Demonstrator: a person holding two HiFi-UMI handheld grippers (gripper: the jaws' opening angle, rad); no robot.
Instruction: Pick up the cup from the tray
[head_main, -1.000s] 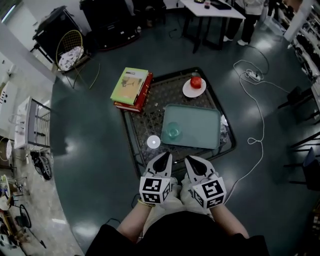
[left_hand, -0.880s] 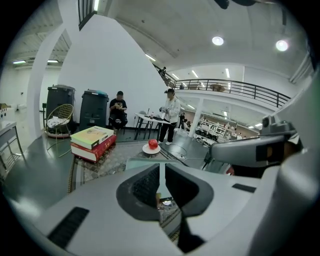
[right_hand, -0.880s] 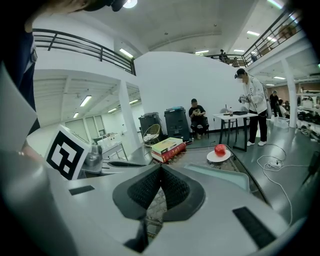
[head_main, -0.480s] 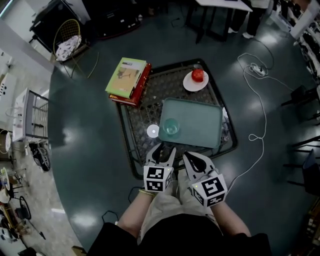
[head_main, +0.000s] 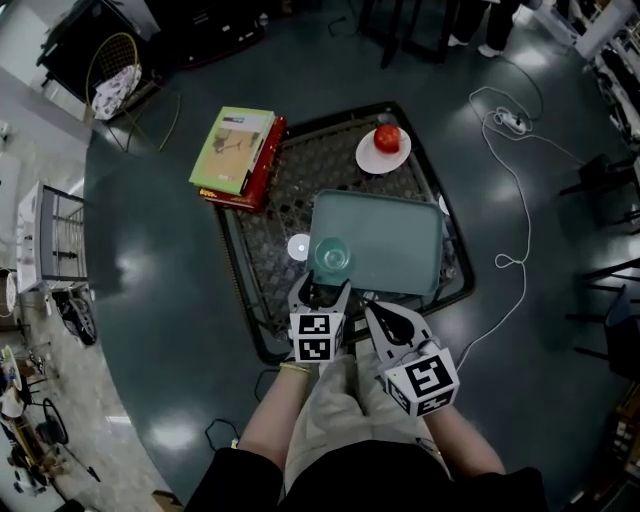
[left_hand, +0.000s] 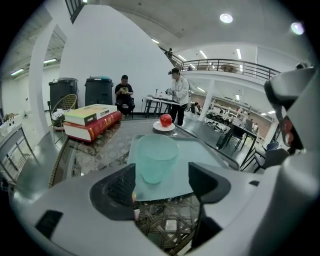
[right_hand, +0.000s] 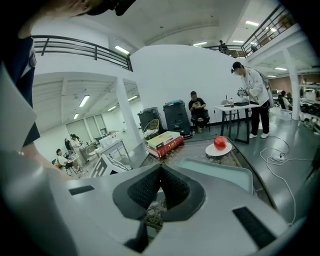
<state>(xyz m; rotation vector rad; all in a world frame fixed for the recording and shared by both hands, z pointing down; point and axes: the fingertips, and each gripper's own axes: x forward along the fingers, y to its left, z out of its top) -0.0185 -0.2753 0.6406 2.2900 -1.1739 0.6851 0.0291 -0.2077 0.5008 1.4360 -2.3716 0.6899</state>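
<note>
Moved: the left gripper (head_main: 320, 291) has come up to the near edge of the tray (head_main: 395, 245), and its jaws are opening.
Cup: the cup (head_main: 332, 256) stands in the tray's near left corner, just ahead of those jaws, untouched.
Right gripper: the right gripper (head_main: 372, 312) is closed and empty, beside the tray's near edge.

The cup (head_main: 332, 256) is see-through pale teal, on a matt mint-green tray (head_main: 395, 245). The worktop (head_main: 260, 225) shows a brown woven lattice inside a black frame. A red apple (head_main: 388, 138) sits on a white plate (head_main: 368, 160). A green book (head_main: 232, 150) tops a red book (head_main: 265, 172). The disc (head_main: 298, 247) is white, the floor (head_main: 160, 300) glossy dark teal.
</note>
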